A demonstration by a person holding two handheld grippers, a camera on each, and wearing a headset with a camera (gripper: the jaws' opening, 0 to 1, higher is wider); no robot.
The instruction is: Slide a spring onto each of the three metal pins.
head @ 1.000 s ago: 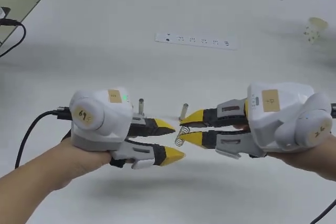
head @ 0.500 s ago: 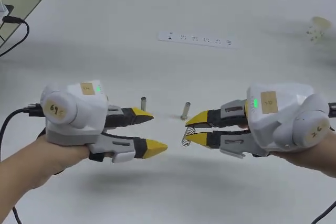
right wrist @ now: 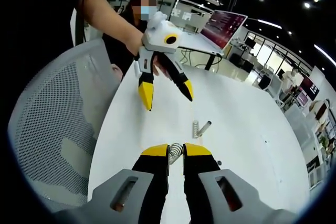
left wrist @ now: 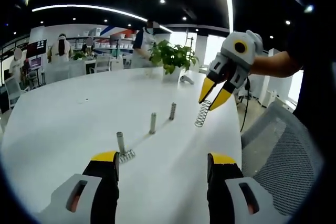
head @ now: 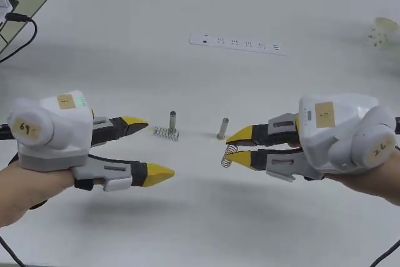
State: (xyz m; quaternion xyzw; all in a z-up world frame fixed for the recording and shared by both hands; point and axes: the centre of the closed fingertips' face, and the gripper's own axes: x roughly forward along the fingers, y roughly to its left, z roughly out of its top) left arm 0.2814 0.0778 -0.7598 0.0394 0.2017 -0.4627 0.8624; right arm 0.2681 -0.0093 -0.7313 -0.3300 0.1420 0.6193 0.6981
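Over the white table (head: 125, 42), the left gripper (head: 153, 147) is held level and pointed inward, its jaws spread wide with nothing between them. The right gripper (head: 236, 148) is aimed toward it, jaws clamped on a spring (head: 229, 156) held just beside one metal pin (head: 222, 127). A second spring (head: 165, 133) is seen lying at the base of another pin (head: 172, 120)

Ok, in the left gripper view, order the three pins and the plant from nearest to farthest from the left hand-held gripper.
1. Near pin, just ahead of the left hand-held gripper, with a loose spring at its base.
2. Middle pin, further up the row.
3. Far pin, at the row's end.
4. Plant, well beyond the pins.
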